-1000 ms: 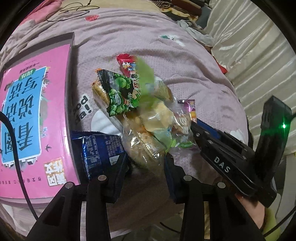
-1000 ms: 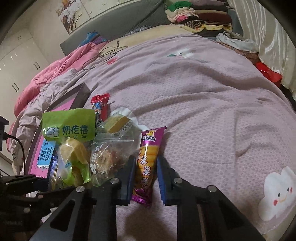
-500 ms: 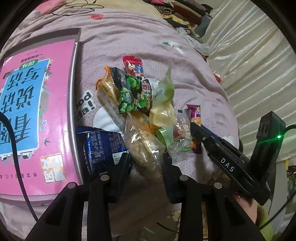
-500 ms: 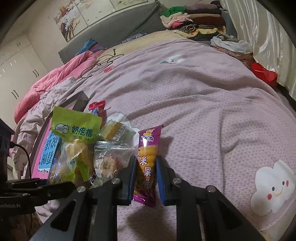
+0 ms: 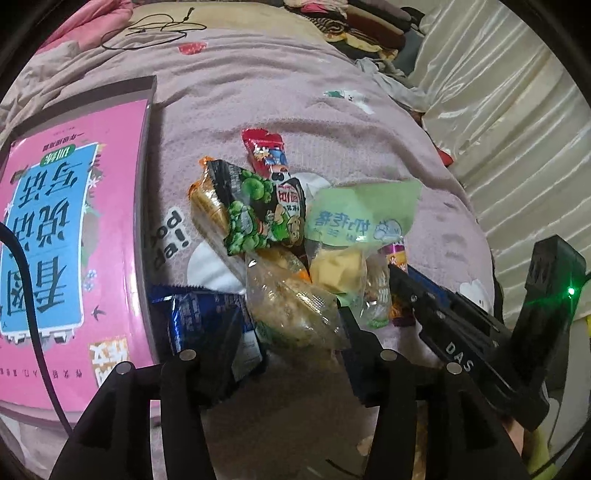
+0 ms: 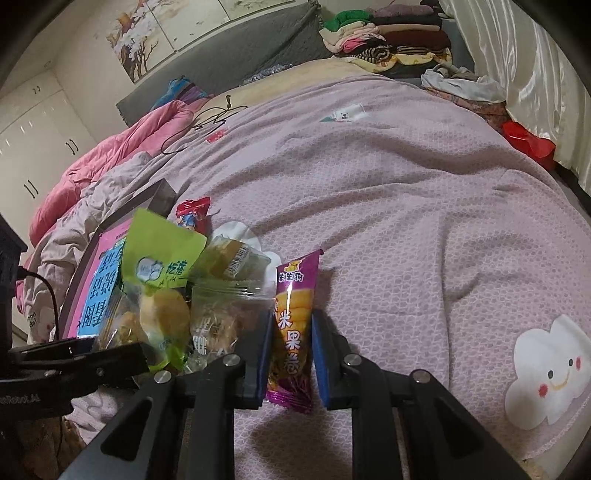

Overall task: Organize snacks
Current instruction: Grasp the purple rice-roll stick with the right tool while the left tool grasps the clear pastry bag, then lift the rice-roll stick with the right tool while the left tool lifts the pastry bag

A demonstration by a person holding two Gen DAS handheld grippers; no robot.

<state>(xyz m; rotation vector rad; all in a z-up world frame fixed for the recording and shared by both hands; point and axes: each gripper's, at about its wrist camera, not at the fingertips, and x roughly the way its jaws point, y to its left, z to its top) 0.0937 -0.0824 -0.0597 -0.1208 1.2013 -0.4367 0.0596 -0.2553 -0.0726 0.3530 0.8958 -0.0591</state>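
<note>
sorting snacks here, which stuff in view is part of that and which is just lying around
Part of the job: purple corn snack, green candy bag, clear cracker bag, blue packet, green pea packet, red packet.

Lying about: pink book, black cord, folded clothes.

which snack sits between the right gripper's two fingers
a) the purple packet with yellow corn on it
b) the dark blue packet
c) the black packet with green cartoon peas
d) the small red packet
a: in the right wrist view the right gripper has its blue pads closed against the sides of the purple packet, while the other snacks lie off to the left.
</note>
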